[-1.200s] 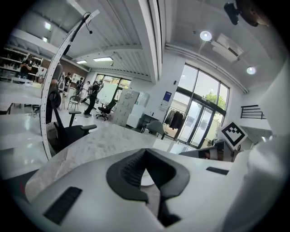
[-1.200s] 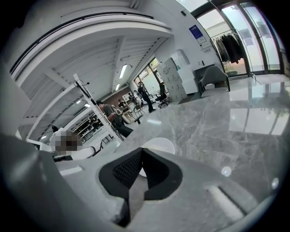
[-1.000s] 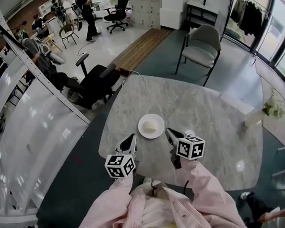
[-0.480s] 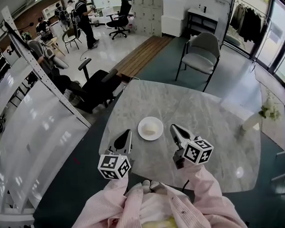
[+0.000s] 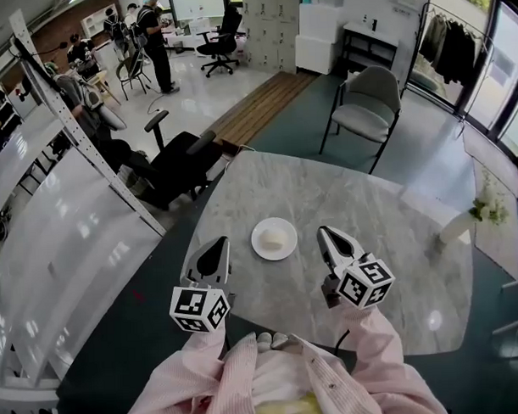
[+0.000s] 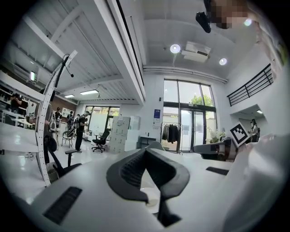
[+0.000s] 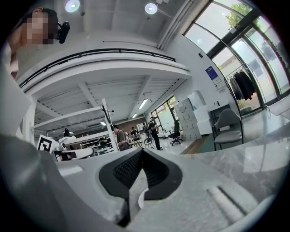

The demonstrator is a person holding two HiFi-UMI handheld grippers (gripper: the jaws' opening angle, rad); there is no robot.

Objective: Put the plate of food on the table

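Now the plate (image 5: pixel 262 247), with a pale piece of food (image 5: pixel 275 238) on it, sits on the grey marble surface (image 5: pixel 369 215), between the two hand-held grippers and apart from both. To its left the left hand-held gripper (image 5: pixel 220 244) hovers with jaws closed tip to tip on nothing; opposite, the right hand-held gripper (image 5: pixel 324 233) is likewise closed and empty

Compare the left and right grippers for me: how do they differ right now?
The left gripper hangs at the left edge of the table, left of the plate. The right gripper is right of the plate, well over the table. The right gripper slants inward more than the left gripper. Both are shut, empty and clear of the plate, which sits on the table.
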